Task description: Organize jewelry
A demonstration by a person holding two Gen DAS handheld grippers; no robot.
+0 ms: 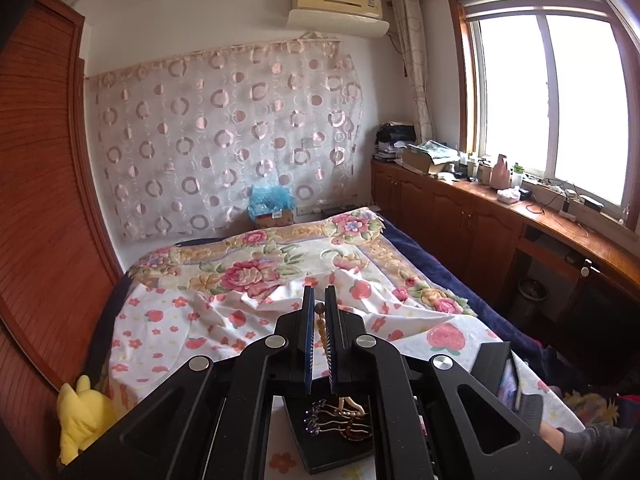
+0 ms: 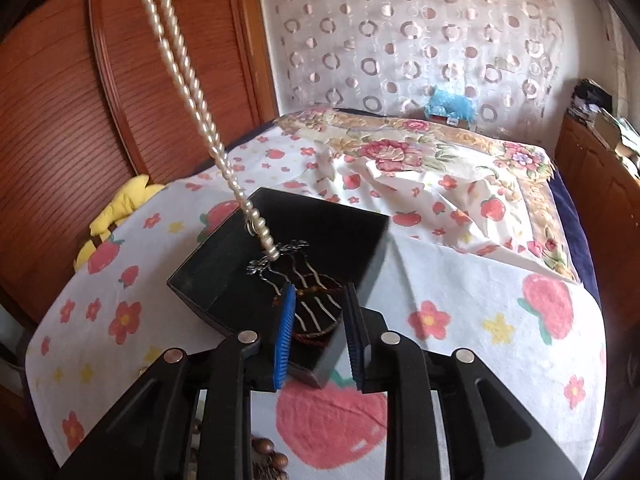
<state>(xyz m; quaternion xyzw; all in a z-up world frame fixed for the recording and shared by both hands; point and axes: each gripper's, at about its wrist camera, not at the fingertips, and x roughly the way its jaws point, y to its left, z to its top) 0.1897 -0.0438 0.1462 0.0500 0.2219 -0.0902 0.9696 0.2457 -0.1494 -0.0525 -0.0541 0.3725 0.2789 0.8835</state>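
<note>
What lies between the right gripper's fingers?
In the right wrist view, the near corner of the black box, with hair clips inside, sits between the right gripper's fingers.

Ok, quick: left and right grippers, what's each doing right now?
Left gripper: shut on the pearl necklace, which dangles into the black box.
Right gripper: open, holding nothing, over the box.

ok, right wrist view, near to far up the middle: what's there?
Wooden beads → right hand-held gripper → black box holding hairpins → floral blanket → blue bag → circle-patterned curtain.
</note>
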